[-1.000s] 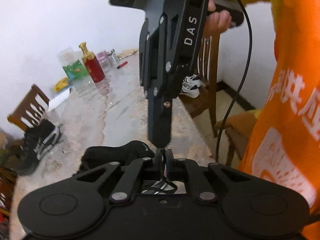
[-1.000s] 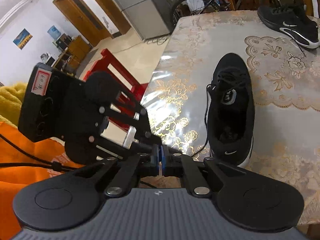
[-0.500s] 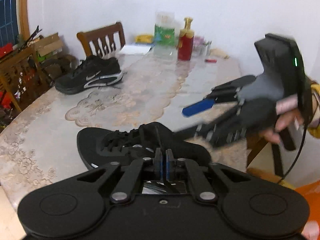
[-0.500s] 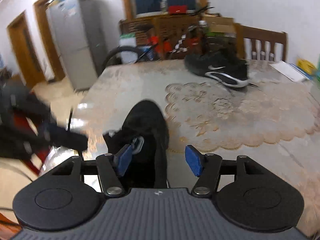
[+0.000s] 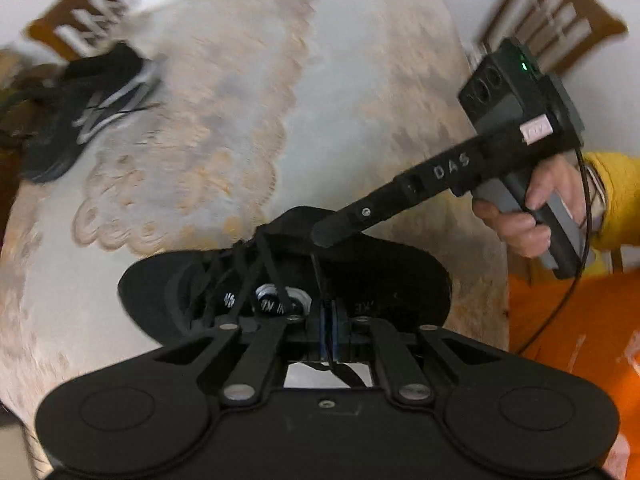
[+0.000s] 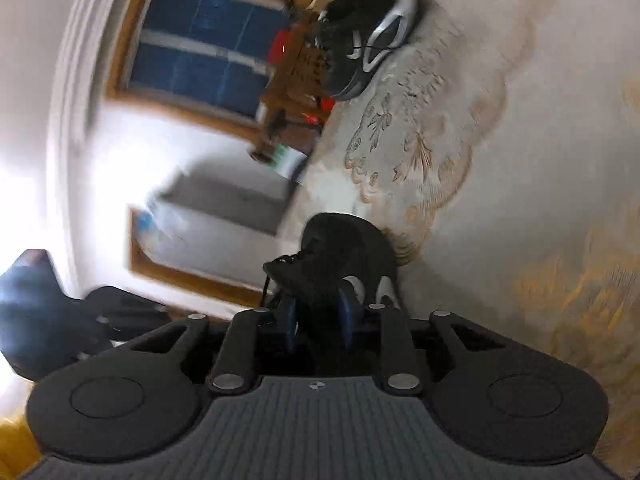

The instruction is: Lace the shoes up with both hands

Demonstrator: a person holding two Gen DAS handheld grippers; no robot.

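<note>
two grippers at the near shoe, one lace pinched

far left of the left wrist view: second black shoe (image 5: pixel 86 110) with grey stripes, lying near the table's far edge, well apart from the work; blurred. behind it a wooden chair (image 5: pixel 86 20) against the wall.

centre: table (image 5: pixel 248 128) under a pale cloth with gold floral pattern. near black shoe (image 5: pixel 280 284) at the bottom middle, opening facing up, insole label visible. loose black laces (image 5: pixel 256 264) strung across the tongue area.

just below the shoe: left gripper (image 5: pixel 329 326), jaws pressed together on a thin black lace strand, blue pads nearly touching, strand trailing out beneath them.

right of centre: right gripper (image 5: pixel 320 240) reaching in from the right, tip resting at the shoe's collar; held by a hand (image 5: pixel 516 208) with a yellow sleeve, orange clothing below. second chair (image 5: pixel 552 16) behind it. jaws edge-on here, gap not readable.

right wrist view, rolled sideways: left gripper's body dark and blurred at far left. right gripper (image 6: pixel 318 322) in the middle, jaws partly apart and closing, blue pads either side of the shoe's (image 6: pixel 344 256) heel collar; whether pads press on it, cannot tell. far shoe (image 6: pixel 368 36) at top, table cloth (image 6: pixel 520 160) filling the right side.
</note>
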